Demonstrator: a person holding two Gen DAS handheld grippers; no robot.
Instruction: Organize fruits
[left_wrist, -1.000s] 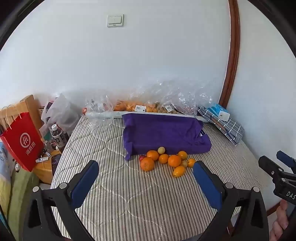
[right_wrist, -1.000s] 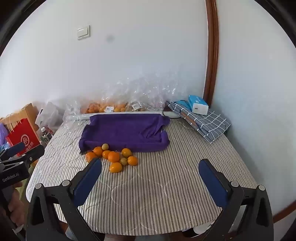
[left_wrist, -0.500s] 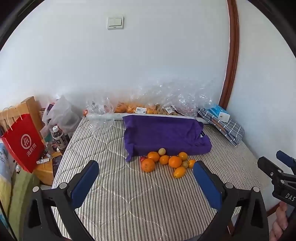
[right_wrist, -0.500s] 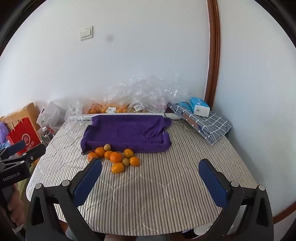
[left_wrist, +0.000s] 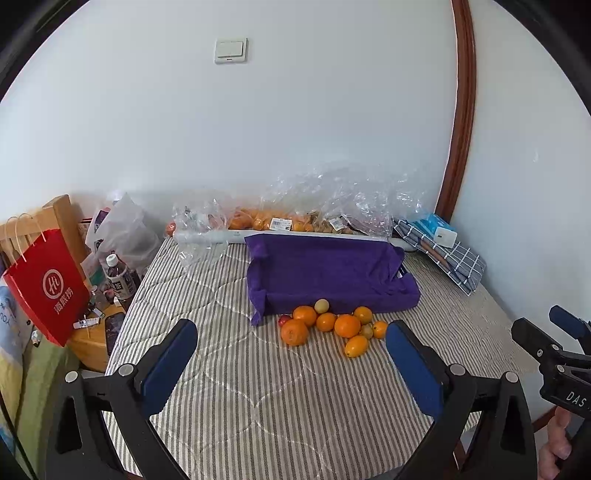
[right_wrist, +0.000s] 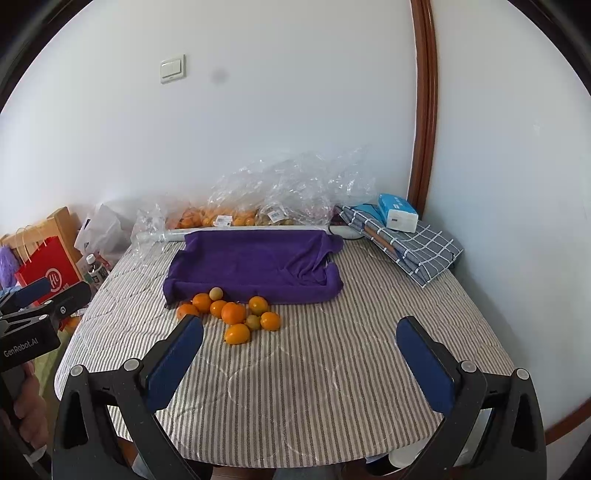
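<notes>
Two grippers hang over the near edge of a striped table (right_wrist: 332, 387), both with their blue-padded jaws spread wide apart and nothing between them. Seen from its own camera, the left gripper (left_wrist: 291, 362) faces a loose pile of fruit (left_wrist: 328, 325), mostly oranges with a couple of small greenish ones and a small red one at the left edge. The right gripper (right_wrist: 299, 354) sits further right, so the pile (right_wrist: 232, 310) lies ahead of its left finger. All the fruit rests on the table, touching the front edge of a purple towel (right_wrist: 255, 266) draped over what looks like a tray. Behind the towel, clear plastic bags (right_wrist: 280, 192) holding more fruit lie along the wall, with a folded checked cloth (right_wrist: 417, 243) and a tissue pack (right_wrist: 397, 212) in the right corner. At the left, a red paper bag (left_wrist: 44, 284) stands beside the table.
</notes>
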